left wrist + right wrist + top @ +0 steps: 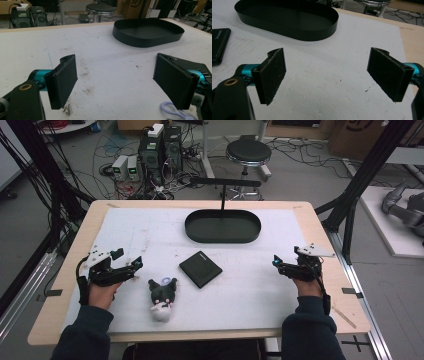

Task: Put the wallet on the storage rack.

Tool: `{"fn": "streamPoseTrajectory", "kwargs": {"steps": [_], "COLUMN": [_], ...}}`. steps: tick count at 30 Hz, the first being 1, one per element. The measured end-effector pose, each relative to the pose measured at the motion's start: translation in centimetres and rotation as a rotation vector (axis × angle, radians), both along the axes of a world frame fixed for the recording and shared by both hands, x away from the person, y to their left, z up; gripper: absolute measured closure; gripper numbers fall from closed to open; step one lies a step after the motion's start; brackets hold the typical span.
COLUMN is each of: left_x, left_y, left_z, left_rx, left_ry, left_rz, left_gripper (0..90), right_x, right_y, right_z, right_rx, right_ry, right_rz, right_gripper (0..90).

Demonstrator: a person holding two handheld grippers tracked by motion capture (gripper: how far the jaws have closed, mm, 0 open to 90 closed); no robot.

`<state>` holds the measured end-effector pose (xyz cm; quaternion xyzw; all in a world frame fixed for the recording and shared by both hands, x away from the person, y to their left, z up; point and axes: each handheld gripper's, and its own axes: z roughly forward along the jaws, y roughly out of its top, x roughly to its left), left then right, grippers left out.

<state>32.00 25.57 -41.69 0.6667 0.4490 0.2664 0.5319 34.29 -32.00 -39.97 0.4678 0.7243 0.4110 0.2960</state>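
A black oval tray (223, 226) with an upright post and crossbar stands at the far middle of the white mat (150, 235). In front of it lies a flat black wallet (200, 268). A small black and white plush toy (161, 296) lies left of the wallet, near the front. My left gripper (131, 266) rests on the mat at the left, open, with the toy just to its right. My right gripper (278, 264) rests at the right, open and holding nothing. In the left gripper view the tray (147, 32) lies ahead and the toy's lilac loop (172, 111) shows by the right jaw.
The mat covers a wooden table (320, 227). Beyond the far edge stand a round stool (248, 154), computer towers (160, 147) and tangled cables on the floor. Black frame posts (367, 167) rise at both sides.
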Motion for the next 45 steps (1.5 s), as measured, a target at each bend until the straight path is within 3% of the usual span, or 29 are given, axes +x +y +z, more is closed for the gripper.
{"fn": "streamPoseTrajectory", "kwargs": {"steps": [16, 30, 37, 45], "left_x": [0.6, 0.3, 0.9, 1.2], "left_y": [-0.9, -2.0, -2.9, -4.4], "left_z": [-0.3, -0.1, -0.7, -1.3], "left_rx": [0.0, 0.018, 0.016, 0.079], "left_ry": [0.026, 0.038, 0.117, 0.159], "left_rz": [-0.026, -0.078, -0.145, -0.167], "left_gripper": [19.9, 26.1, 29.4, 30.9], "right_x": [-0.5, -1.1, -0.9, -1.0], "right_y": [-0.4, 0.8, 0.7, 0.5], "right_z": [-0.2, 0.0, -0.4, -0.5], "right_rx": [-0.002, -0.049, -0.049, -0.054], "right_ry": [0.007, 0.003, 0.02, 0.024], "right_rz": [-0.006, 0.019, 0.017, 0.017], "right_gripper": [15.7, 16.2, 16.2, 16.3]}}
